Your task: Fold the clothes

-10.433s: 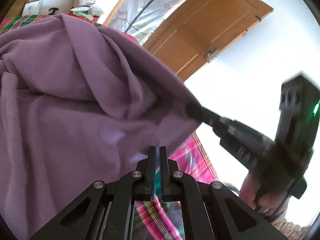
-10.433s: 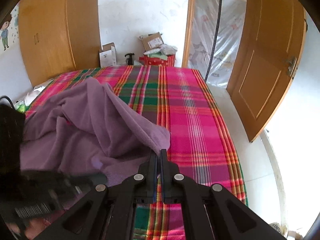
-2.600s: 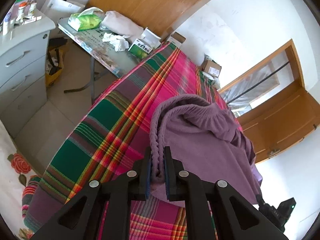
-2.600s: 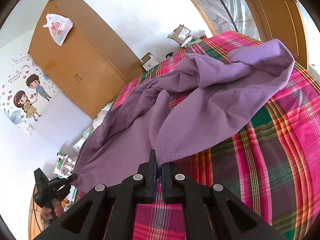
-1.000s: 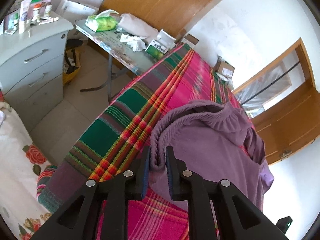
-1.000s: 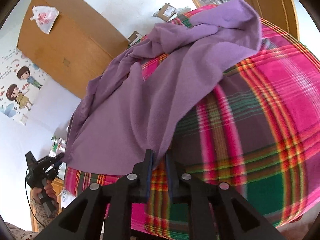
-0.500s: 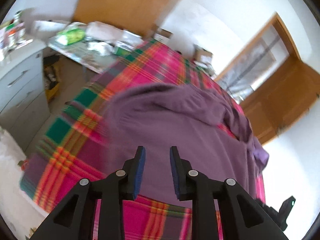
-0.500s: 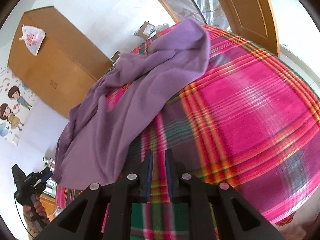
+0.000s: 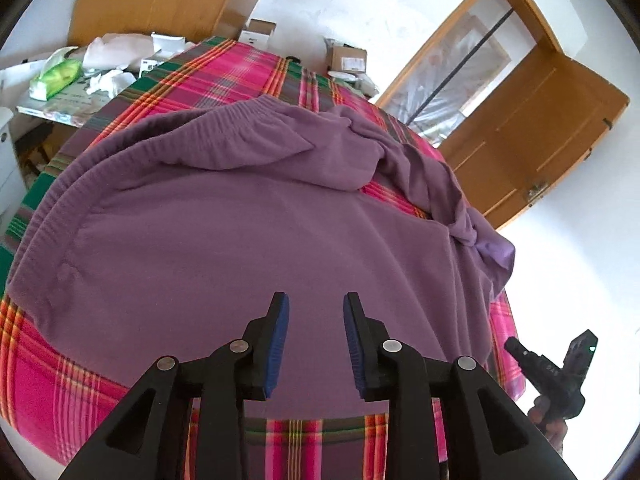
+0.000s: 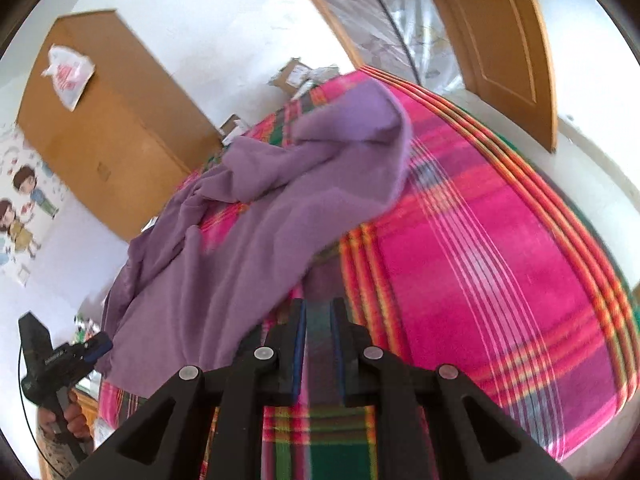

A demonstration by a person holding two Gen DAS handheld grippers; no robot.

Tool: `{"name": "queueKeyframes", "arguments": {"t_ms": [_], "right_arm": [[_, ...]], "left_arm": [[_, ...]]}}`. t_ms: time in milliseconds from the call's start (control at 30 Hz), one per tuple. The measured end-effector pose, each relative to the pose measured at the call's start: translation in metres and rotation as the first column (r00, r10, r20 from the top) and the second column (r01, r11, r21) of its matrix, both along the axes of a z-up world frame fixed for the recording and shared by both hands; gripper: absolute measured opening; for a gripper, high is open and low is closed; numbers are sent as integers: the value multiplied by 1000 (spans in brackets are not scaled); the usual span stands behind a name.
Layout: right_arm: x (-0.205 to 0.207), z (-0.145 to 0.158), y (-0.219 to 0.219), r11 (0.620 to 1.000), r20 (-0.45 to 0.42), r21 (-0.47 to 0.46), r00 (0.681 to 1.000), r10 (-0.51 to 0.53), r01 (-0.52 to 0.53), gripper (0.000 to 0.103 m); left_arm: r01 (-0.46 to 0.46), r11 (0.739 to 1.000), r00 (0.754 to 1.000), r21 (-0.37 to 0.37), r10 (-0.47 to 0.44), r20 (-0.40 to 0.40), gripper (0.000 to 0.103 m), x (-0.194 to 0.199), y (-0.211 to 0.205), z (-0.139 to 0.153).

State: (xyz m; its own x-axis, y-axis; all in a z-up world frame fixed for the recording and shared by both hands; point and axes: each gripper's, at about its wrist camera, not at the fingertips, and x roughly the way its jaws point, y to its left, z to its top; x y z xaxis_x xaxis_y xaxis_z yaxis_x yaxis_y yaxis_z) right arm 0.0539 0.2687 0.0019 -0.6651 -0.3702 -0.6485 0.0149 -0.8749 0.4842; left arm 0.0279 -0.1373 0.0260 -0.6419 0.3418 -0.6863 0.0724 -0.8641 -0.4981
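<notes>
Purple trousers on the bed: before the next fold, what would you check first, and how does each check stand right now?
1. Purple trousers lying on the plaid bedspread: ok.
2. Waistband spread flat: ok.
3. Legs straightened: not ok, bunched and twisted.
4. Left gripper free: ok, jaws just opened, nothing between them.
5. Right gripper free: ok, narrow gap, no cloth in it.
6. Hem lined up: cannot tell.
</notes>
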Motion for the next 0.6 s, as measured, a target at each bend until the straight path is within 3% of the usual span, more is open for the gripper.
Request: {"name": "queueKeyframes", "arguments": {"t_ms": [167,333,467,600], "right_arm": [[-30,36,-41,990,-63,65,989,132,-128,14],[-60,66,-87,956,-105,105,953,284,-273,18],[-77,71,-126,932,-100,103,928,358,-348,19],[-87,62,-150,915,-72,95,914,399,-392,19]], "left_arm": [[-29,1000,1000,-6,29,-4,29,-12,-12,7],[-71,997,996,-34,69,-61,32,-32,-36,34],[-82,997,993,-15,80,-84,39,-61,-63,52],[-70,998,997,10,70,-24,39,-102,-82,54]]}}
